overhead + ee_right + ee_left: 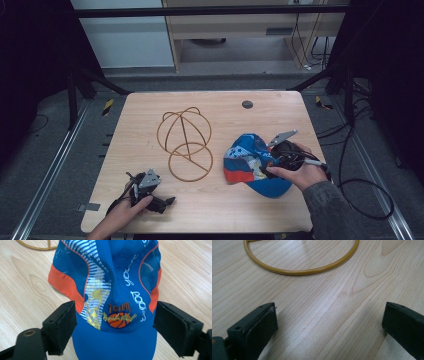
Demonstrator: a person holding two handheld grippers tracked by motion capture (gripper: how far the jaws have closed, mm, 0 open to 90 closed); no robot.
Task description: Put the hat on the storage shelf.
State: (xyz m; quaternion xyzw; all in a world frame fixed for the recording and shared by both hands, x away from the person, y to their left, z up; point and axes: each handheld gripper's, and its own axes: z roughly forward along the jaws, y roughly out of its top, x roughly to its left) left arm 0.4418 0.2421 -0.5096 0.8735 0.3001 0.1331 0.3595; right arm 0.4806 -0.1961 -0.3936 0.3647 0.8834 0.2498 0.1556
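The cap (117, 297) lies between the right hand-held gripper's (113, 325) spread jaws, crown pointing away; left hand-held gripper (329, 325) gapes empty, farther off.

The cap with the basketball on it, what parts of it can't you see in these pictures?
- Cap in the right gripper view: the brim's front runs off the bottom edge and the crown's far end off the top.
- Cap in the high view: its near right side is hidden by the hand and the right gripper; the lettering is too small to read.
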